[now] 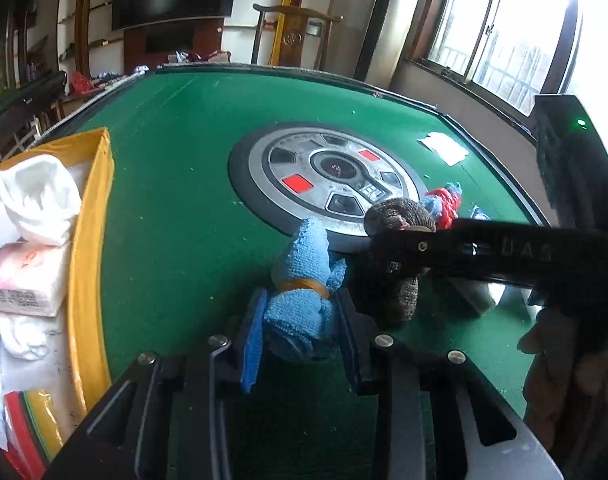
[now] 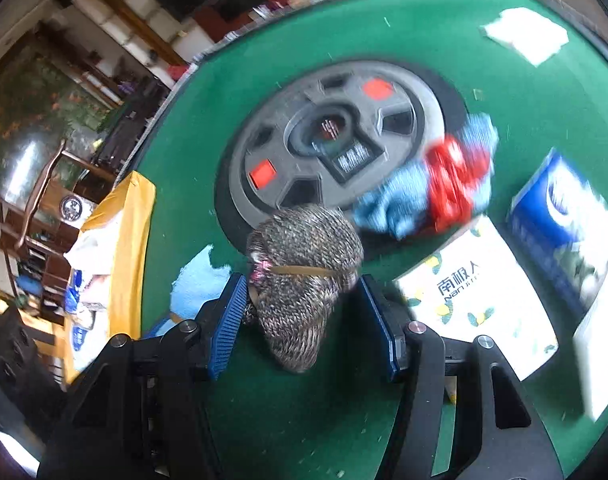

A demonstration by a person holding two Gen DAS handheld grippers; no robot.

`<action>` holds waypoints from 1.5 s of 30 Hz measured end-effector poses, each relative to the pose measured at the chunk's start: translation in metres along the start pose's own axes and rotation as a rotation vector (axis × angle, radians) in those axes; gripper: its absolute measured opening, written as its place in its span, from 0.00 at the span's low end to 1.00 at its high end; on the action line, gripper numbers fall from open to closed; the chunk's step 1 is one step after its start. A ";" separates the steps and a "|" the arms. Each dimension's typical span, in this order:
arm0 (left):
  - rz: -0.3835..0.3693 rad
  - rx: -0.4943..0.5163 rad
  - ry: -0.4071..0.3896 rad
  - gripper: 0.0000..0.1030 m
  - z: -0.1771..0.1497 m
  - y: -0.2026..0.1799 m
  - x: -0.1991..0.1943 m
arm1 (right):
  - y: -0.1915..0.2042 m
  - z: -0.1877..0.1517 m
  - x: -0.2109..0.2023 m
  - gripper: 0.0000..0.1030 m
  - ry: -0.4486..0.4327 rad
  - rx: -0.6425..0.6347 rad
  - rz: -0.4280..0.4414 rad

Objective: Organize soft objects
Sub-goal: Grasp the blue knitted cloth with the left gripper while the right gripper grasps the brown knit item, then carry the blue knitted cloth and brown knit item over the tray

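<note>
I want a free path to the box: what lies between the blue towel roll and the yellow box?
In the left wrist view, only bare green felt lies between the blue towel roll and the yellow box.

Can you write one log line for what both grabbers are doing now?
left gripper: shut on blue towel | right gripper: around grey sock | yellow box: left
</note>
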State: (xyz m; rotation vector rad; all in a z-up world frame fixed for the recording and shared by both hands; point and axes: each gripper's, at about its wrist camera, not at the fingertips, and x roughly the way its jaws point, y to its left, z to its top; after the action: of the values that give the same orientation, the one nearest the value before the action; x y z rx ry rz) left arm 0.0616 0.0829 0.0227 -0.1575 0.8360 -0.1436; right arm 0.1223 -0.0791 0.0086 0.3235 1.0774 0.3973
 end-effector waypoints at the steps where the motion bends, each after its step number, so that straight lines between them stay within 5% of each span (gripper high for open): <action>1: -0.001 0.000 -0.006 0.32 0.000 0.000 -0.001 | 0.003 0.001 -0.002 0.52 -0.005 -0.007 0.013; 15: -0.011 -0.012 -0.086 0.32 0.000 0.003 -0.016 | 0.006 -0.008 -0.037 0.49 -0.134 -0.073 0.069; 29: 0.072 0.014 -0.224 0.32 0.001 0.004 -0.071 | 0.043 -0.022 -0.057 0.49 -0.198 -0.204 0.142; 37: 0.102 -0.038 -0.258 0.32 -0.011 0.040 -0.118 | 0.084 -0.044 -0.062 0.49 -0.202 -0.338 0.234; 45: 0.191 -0.158 -0.268 0.32 -0.020 0.104 -0.150 | 0.150 -0.080 -0.055 0.50 -0.117 -0.488 0.334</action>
State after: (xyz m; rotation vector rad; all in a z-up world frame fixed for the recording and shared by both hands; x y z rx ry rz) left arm -0.0457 0.2111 0.0979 -0.2383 0.5904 0.1216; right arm 0.0046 0.0327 0.0834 0.0869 0.7799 0.9098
